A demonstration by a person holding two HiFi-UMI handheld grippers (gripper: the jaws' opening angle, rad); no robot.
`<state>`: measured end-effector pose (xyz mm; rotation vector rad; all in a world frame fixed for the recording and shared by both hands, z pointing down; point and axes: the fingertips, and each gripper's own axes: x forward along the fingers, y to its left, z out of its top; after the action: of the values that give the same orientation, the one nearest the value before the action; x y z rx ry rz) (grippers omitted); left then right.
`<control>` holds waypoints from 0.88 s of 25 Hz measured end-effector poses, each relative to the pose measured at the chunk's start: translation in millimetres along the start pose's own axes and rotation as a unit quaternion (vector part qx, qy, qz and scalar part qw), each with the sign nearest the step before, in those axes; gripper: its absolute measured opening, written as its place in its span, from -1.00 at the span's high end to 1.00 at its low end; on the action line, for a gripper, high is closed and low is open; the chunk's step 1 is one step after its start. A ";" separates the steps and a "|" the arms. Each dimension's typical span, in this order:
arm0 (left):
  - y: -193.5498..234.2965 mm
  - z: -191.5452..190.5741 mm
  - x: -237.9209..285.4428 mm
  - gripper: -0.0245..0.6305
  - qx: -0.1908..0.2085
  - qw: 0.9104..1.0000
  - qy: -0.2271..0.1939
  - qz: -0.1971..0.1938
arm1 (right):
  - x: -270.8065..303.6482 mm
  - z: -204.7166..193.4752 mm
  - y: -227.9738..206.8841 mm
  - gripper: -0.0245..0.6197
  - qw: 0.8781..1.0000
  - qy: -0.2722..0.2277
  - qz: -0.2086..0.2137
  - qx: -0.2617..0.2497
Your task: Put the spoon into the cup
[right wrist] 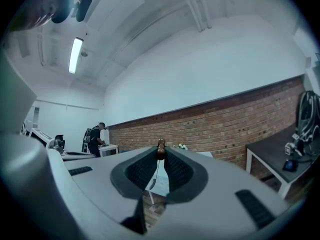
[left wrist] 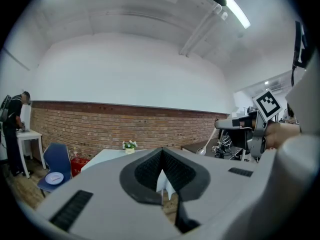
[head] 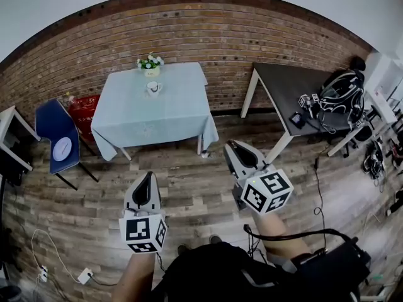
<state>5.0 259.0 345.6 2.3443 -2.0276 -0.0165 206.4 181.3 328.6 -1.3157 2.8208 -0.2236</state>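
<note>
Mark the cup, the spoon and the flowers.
cup (head: 153, 87), head view: on its white body.
spoon (right wrist: 160, 150), right gripper view: on the dark handle end pinched between the jaws.
flowers (head: 150, 61), head view: on the blooms.

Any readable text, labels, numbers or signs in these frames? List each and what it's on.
No readable words or numbers anywhere.
Left marker cube, right marker cube: black-and-white square codes only, no letters.
Red object: any print is too small to read.
White disc on the blue chair: too small to tell whether it carries print.
</note>
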 end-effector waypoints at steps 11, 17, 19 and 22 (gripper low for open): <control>24.8 -6.5 -15.4 0.90 -0.010 0.999 0.003 -0.035 | 16.0 -0.5 42.8 0.76 1.000 0.002 -0.002 -0.003; 48.3 -11.9 -22.0 0.90 -0.023 0.999 0.002 -0.042 | 26.6 -5.9 59.5 0.76 1.000 0.004 -0.011 -0.023; 52.8 -13.7 -21.9 0.90 -0.028 0.999 0.000 -0.041 | 30.1 -8.8 61.0 0.76 1.000 0.007 -0.009 -0.021; 61.0 -12.4 -15.8 0.90 -0.025 0.999 -0.005 -0.035 | 42.2 -7.1 59.4 0.76 1.000 0.006 -0.002 -0.012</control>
<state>-57.2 266.1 360.0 2.3869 -1.9253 -0.0807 133.5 187.6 329.1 -1.3295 2.8403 -0.1977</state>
